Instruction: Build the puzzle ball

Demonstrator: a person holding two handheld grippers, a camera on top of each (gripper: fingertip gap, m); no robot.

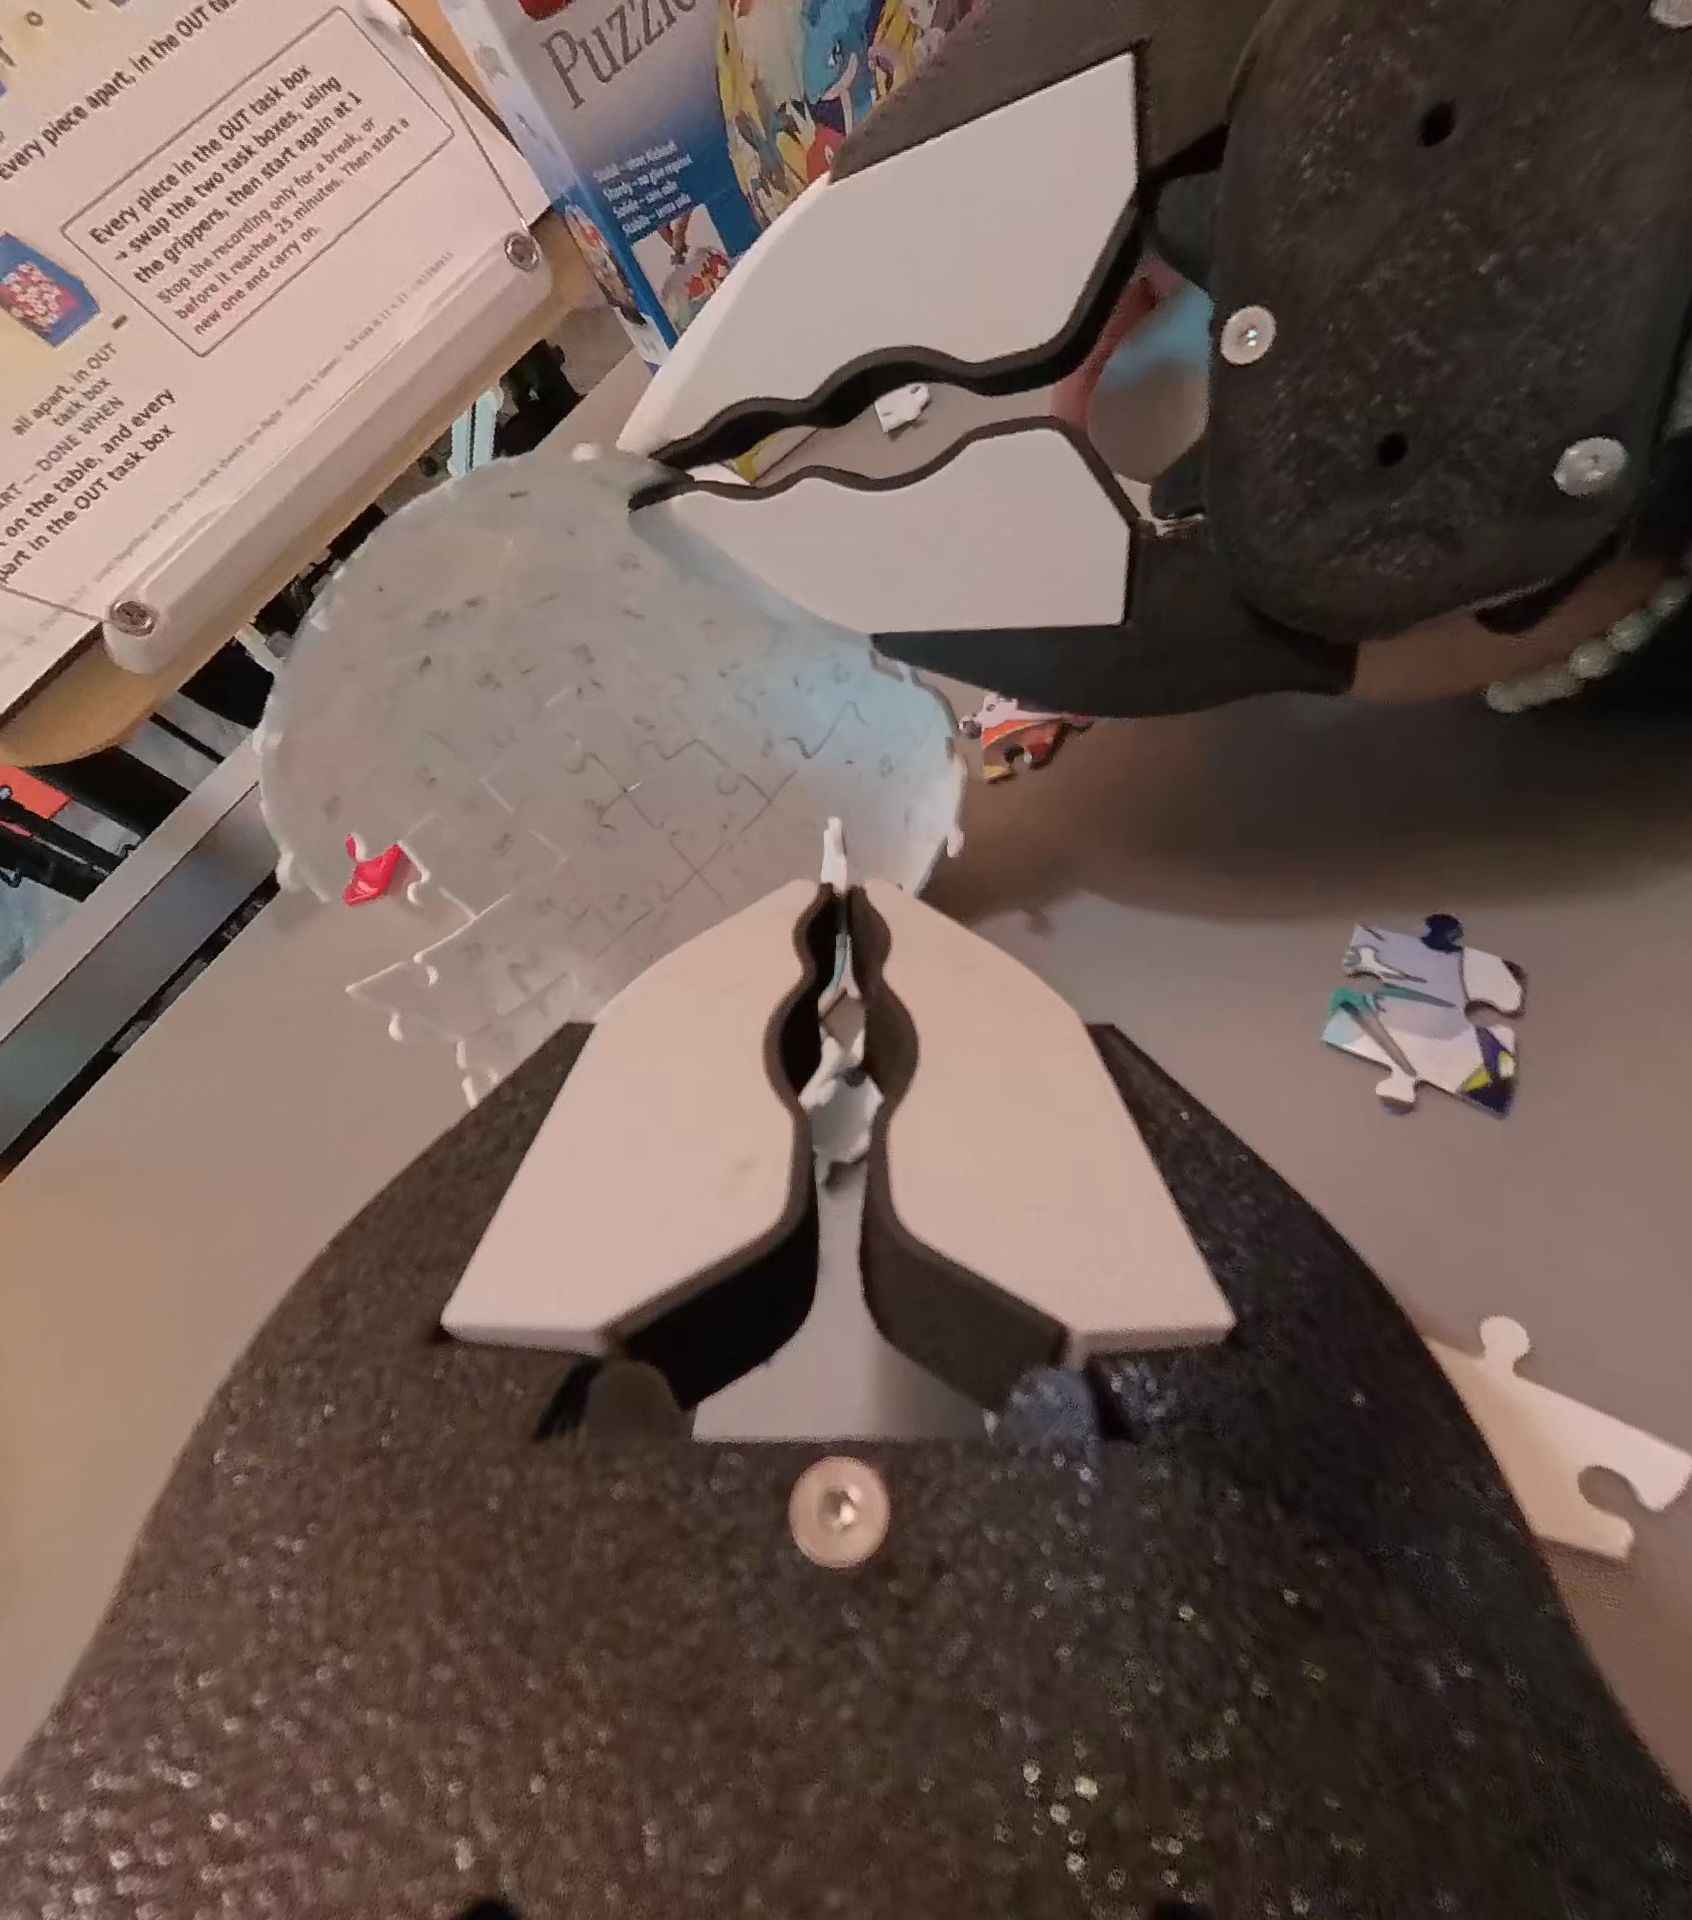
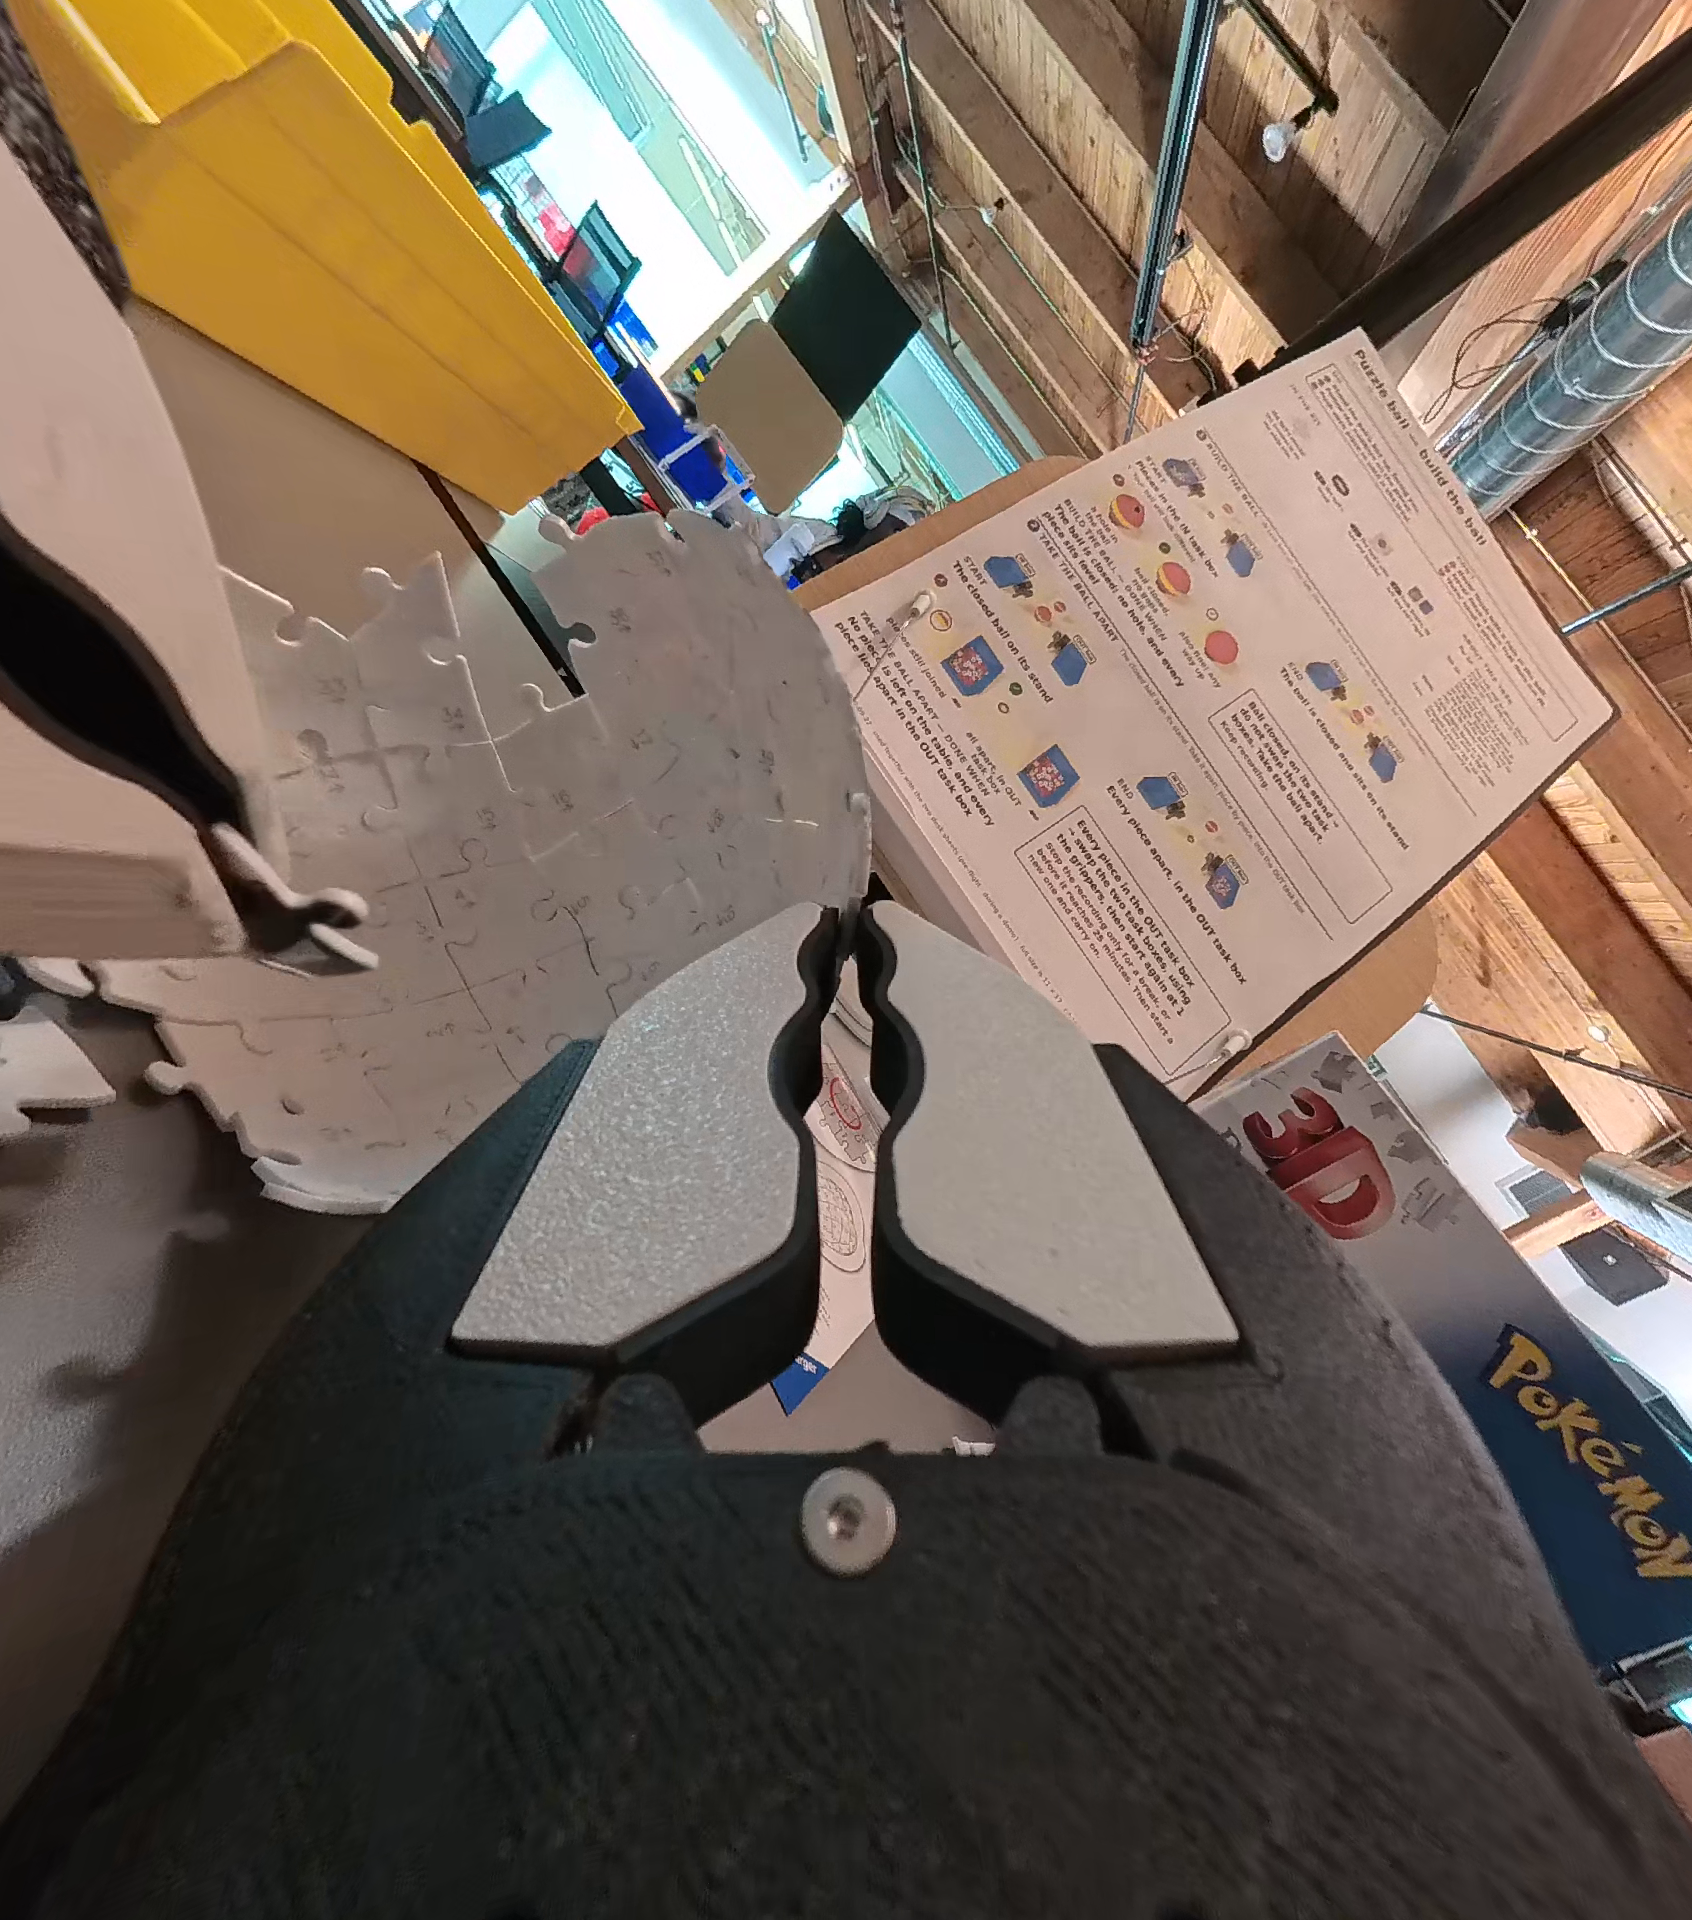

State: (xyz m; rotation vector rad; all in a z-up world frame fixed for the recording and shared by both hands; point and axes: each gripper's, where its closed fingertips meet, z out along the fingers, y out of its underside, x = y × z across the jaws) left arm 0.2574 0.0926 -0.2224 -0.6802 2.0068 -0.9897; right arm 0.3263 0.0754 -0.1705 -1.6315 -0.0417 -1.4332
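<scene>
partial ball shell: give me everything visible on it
The partial ball shell is a curved, dome-like section of interlocked pieces, seen from its matte white-grey inner side with faint numbers; one red bit shows at its lower left edge. The edges are jagged with open tabs, so it is unfinished. It is held tilted above the grey table. The left gripper pinches its lower rim and the right gripper pinches another point on the rim, both shut.

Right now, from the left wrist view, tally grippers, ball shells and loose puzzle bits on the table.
Grippers: 2, left gripper, right gripper
Part-built ball shell: 1
Loose bits: 4, printed bit, half-hidden printed bit, white bit, far white bit
Total: 7
</scene>
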